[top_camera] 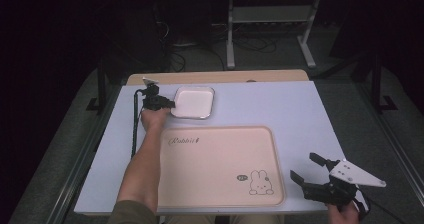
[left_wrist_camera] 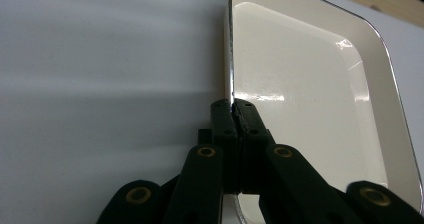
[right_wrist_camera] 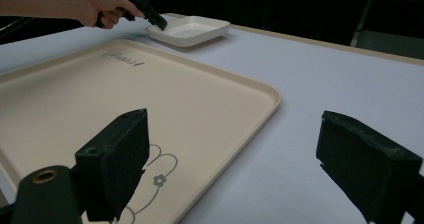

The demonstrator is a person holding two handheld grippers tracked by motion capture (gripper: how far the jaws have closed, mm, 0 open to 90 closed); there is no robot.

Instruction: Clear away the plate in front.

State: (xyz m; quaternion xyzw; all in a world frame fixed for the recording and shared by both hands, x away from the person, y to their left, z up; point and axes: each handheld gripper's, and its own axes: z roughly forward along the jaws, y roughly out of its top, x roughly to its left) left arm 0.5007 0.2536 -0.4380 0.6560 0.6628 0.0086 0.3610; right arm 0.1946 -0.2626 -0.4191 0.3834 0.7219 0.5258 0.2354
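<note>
Nearest the camera, the right gripper [top_camera: 308,174] waits at the near right corner of the pale lilac table [top_camera: 280,104], its jaws wide apart and holding nothing. Beside it lies the large beige plastic tray with a rabbit drawing [top_camera: 220,164]. At the far left, the left gripper [left_wrist_camera: 234,113] is closed tight on the thin left rim of the small cream square dish with a metal edge [left_wrist_camera: 300,99]. This dish looks stiff, light and glossy, so probably slippery. A one-sided rim pinch may let it tilt; lifting slowly seems wise.
</note>
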